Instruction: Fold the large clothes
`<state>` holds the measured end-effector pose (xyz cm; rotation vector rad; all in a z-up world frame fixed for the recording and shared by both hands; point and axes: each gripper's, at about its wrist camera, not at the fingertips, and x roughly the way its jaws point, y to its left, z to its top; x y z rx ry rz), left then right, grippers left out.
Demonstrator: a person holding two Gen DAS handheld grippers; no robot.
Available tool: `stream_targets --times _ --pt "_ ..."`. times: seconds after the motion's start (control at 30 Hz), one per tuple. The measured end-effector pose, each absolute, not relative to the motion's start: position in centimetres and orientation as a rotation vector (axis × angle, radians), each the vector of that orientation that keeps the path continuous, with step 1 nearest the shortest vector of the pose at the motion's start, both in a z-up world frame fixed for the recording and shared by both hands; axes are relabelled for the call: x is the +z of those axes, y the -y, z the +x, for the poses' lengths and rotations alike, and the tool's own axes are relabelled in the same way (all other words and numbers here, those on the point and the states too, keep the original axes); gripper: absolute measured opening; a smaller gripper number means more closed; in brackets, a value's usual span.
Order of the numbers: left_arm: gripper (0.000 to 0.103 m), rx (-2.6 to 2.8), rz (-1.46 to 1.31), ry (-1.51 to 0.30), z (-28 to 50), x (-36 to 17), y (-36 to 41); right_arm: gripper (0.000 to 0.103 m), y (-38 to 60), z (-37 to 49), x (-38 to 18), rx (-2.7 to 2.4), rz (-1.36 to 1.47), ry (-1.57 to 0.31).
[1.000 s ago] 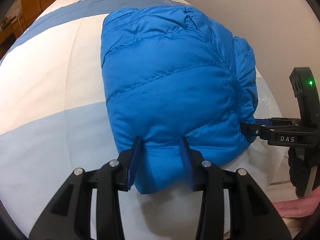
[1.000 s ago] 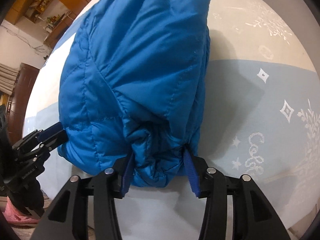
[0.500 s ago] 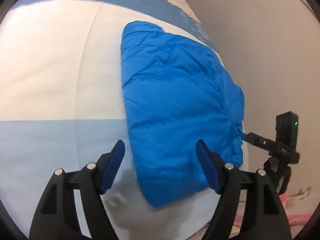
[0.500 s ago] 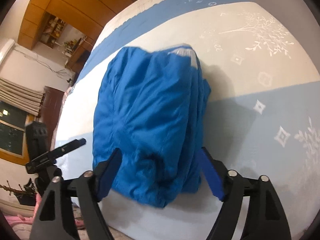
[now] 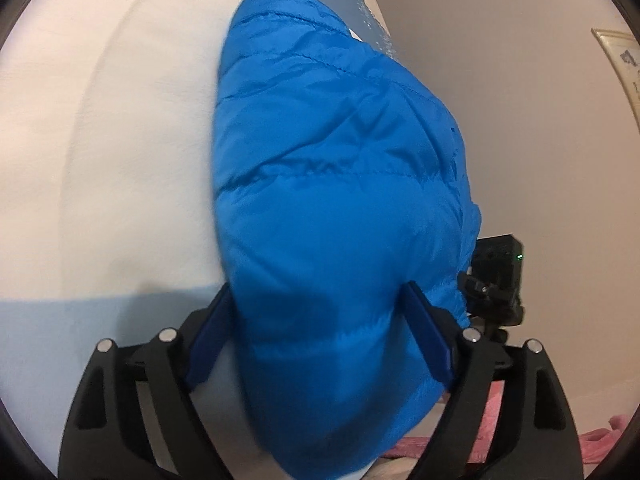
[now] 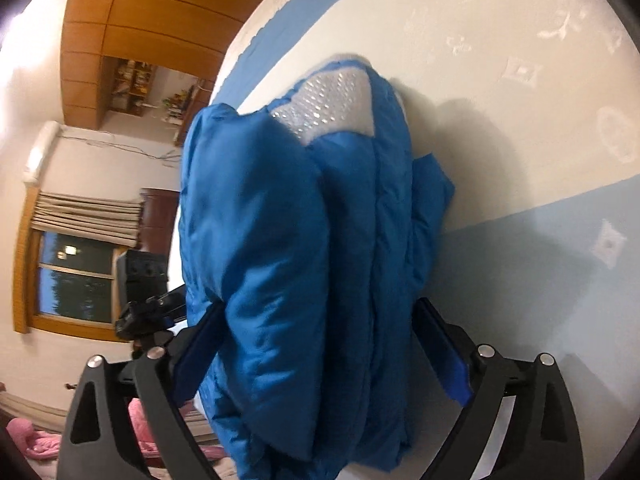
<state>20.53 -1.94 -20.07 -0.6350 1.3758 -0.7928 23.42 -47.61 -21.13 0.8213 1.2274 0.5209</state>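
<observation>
A folded bright blue puffer jacket point(image 5: 332, 200) lies on the bed, filling the middle of both views; it also shows in the right wrist view point(image 6: 304, 248), with a silvery white lining patch at its far end. My left gripper point(image 5: 320, 320) is open wide, its jaws straddling the near end of the jacket bundle. My right gripper point(image 6: 320, 336) is open wide too, its jaws on either side of the bundle's thick side edge. Each gripper shows in the other's view: the right one point(image 5: 492, 280), the left one point(image 6: 148, 304).
The bed point(image 5: 100, 140) has a cream and light-blue patterned cover point(image 6: 540, 160). A plain wall point(image 5: 520, 100) runs along its right side. Pink cloth point(image 6: 36, 440) lies low beside the bed. Wooden cabinets point(image 6: 132, 12) and a window point(image 6: 68, 276) stand across the room.
Both grippers let go of the jacket, pulled back with jaws open, then moved in again so that the wide-open jaws now straddle the bundle. Both views have tilted.
</observation>
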Motion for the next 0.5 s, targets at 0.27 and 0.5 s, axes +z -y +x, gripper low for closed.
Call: stream_targets --times 0.27,0.5 --pt "0.067 -0.815 -0.653 -1.32 20.5 -20.3 3.4 0.07 46.8 24.2 -24.0 0.628 0.997 -1.179" --pt "0.054 -0.834 -0.6 -1.243 19.4 -17.2 3.7 0.052 46.6 23.9 -21.1 0.666 0.935 -1.12"
